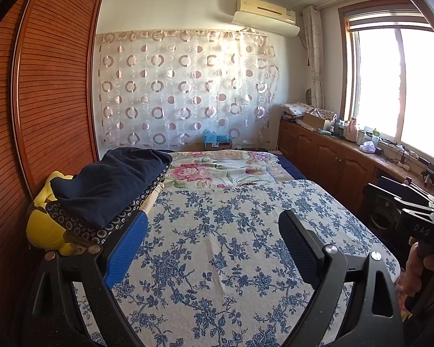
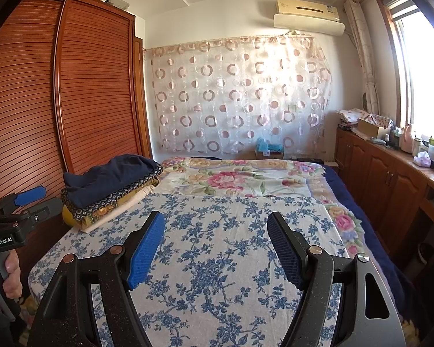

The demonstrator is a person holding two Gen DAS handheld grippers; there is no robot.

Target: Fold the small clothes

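Two grippers are held above a bed covered with a blue-flowered sheet [image 1: 217, 231]: the left gripper [image 1: 211, 225] is seen with its jaws spread wide and nothing between them, and the right gripper [image 2: 215, 231] is also kept open and empty, somewhat less wide. Folded clothes are stacked at the left edge of the bed, beside the wooden wardrobe [image 1: 43, 101], with a dark navy garment [image 1: 112, 179] laid on top of a patterned dark cloth [image 2: 107, 202] and a yellow item [image 1: 43, 225] underneath.
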